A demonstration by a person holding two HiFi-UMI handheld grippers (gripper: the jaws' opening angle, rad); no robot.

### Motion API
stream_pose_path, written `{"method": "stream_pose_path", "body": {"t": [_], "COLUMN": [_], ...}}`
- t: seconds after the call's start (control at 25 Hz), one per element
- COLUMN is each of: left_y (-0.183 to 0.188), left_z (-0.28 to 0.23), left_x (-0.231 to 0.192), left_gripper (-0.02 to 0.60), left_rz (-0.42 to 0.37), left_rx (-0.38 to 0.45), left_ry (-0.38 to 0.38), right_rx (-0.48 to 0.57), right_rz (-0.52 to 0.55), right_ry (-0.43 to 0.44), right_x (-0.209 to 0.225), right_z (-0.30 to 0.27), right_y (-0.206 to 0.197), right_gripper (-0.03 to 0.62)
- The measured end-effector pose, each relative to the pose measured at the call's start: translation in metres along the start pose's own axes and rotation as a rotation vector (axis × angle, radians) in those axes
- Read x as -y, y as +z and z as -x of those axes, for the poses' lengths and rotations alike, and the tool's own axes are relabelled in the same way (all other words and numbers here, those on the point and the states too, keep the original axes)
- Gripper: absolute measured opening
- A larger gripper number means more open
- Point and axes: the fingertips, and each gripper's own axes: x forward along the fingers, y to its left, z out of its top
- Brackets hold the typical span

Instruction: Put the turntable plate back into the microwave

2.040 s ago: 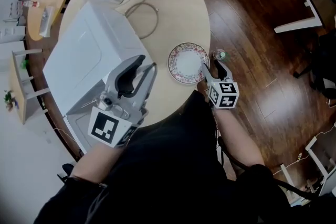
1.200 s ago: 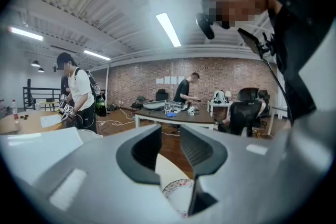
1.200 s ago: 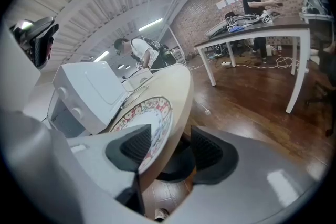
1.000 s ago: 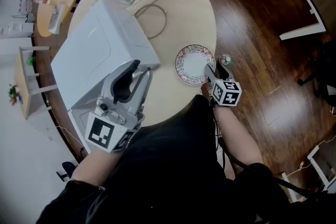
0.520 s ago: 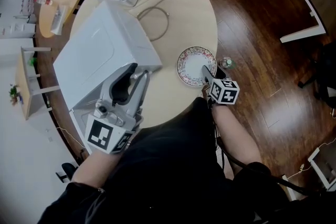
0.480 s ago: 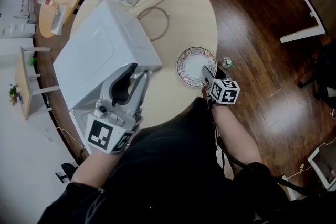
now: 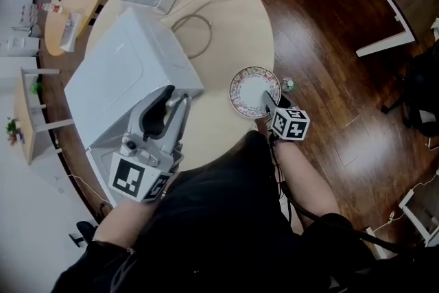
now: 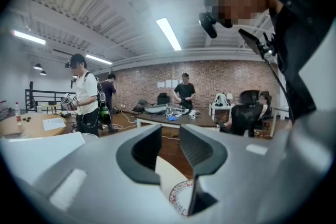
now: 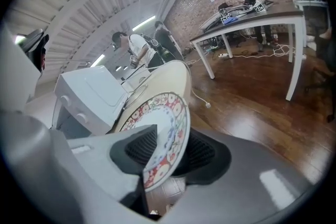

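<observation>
1. Head view: the plate point(image 7: 250, 89) lies on the round table point(image 7: 226, 17), near the edge closest to the person and just right of the microwave point(image 7: 123, 79). The right gripper point(image 7: 267, 101) reaches onto the plate's near rim. The left gripper point(image 7: 175, 96) hangs over the microwave's front corner, well apart from the plate.

2. Left gripper view: the left gripper's jaws stand apart with nothing between them. Only the pale table and a slice of the plate's patterned rim show below.

3. Right gripper view: the right gripper's jaws have just been closing, and their ribbed dark pads now sit on either side of the plate's rim and seem to pinch it.

4. Handling (a judgement): the plate looks like glazed ceramic, so it is stiff, fairly heavy for its thinness, slick and breakable. A pinch at one edge leaves the rest hanging out as a lever, so it may droop or slip. The rim is the only place the jaws can straddle, and a deep bite there is safest.

5. Materials:
   - The plate is round and shallow, with a glossy white centre and a red-and-blue flowered band.
   - The table is smooth light wood.
   - The microwave is a boxy, matt white shell.
   - The floor point(image 7: 329, 44) is dark polished boards.
</observation>
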Motion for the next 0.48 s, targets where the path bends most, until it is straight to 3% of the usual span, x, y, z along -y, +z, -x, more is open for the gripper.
{"method": "stream_pose_path", "body": {"t": [0.48], "left_y": [-0.001], "left_z": [0.025], "left_x": [-0.019], "left_gripper": [0.114], "left_rz": [0.012], "left_rx": [0.054], "left_ry": [0.009], "right_rx": [0.071], "right_rz": [-0.016], "right_ry": [-0.008], "right_x": [-0.013], "right_z": [0.019], "right_y": [0.013], "right_gripper": [0.097]}}
